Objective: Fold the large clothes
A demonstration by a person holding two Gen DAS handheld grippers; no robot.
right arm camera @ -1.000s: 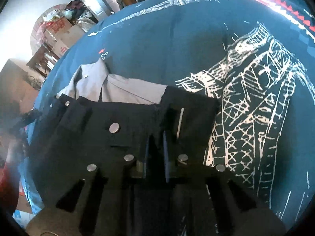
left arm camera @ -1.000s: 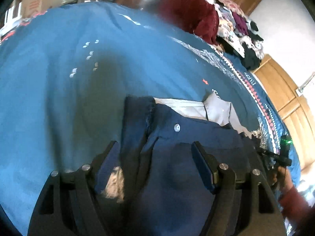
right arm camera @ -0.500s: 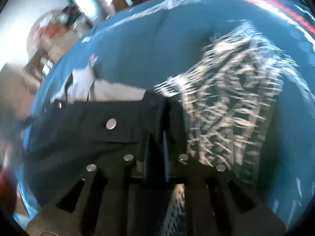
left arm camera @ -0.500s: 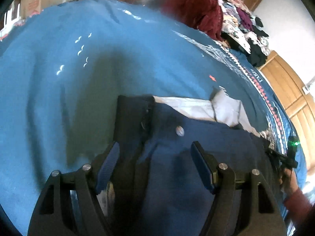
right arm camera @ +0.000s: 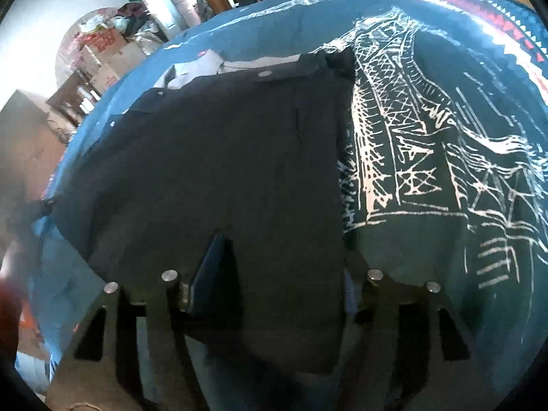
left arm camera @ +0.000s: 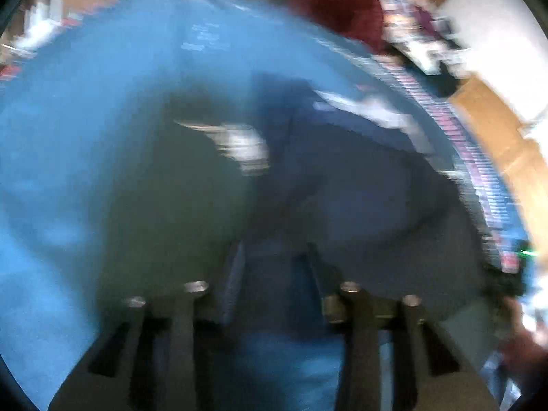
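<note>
A large navy garment with metal snaps and a pale grey lining lies folded on a blue bedspread. My right gripper is open over its near edge, and the dark cloth runs between and under its fingers. The left wrist view is badly blurred. There the navy garment fills the middle, with a pale patch showing at its left edge. My left gripper has its jaws drawn close together with navy cloth between them.
The bedspread carries a white tower print right of the garment and a red-and-white border. A maroon heap of clothes lies at the far end. Cardboard boxes stand beyond the bed. A red sleeve is at the right.
My right gripper has opened and let go of the garment's edge, then drawn back. My left gripper's jaws have narrowed onto the navy cloth, and it is moving fast.
</note>
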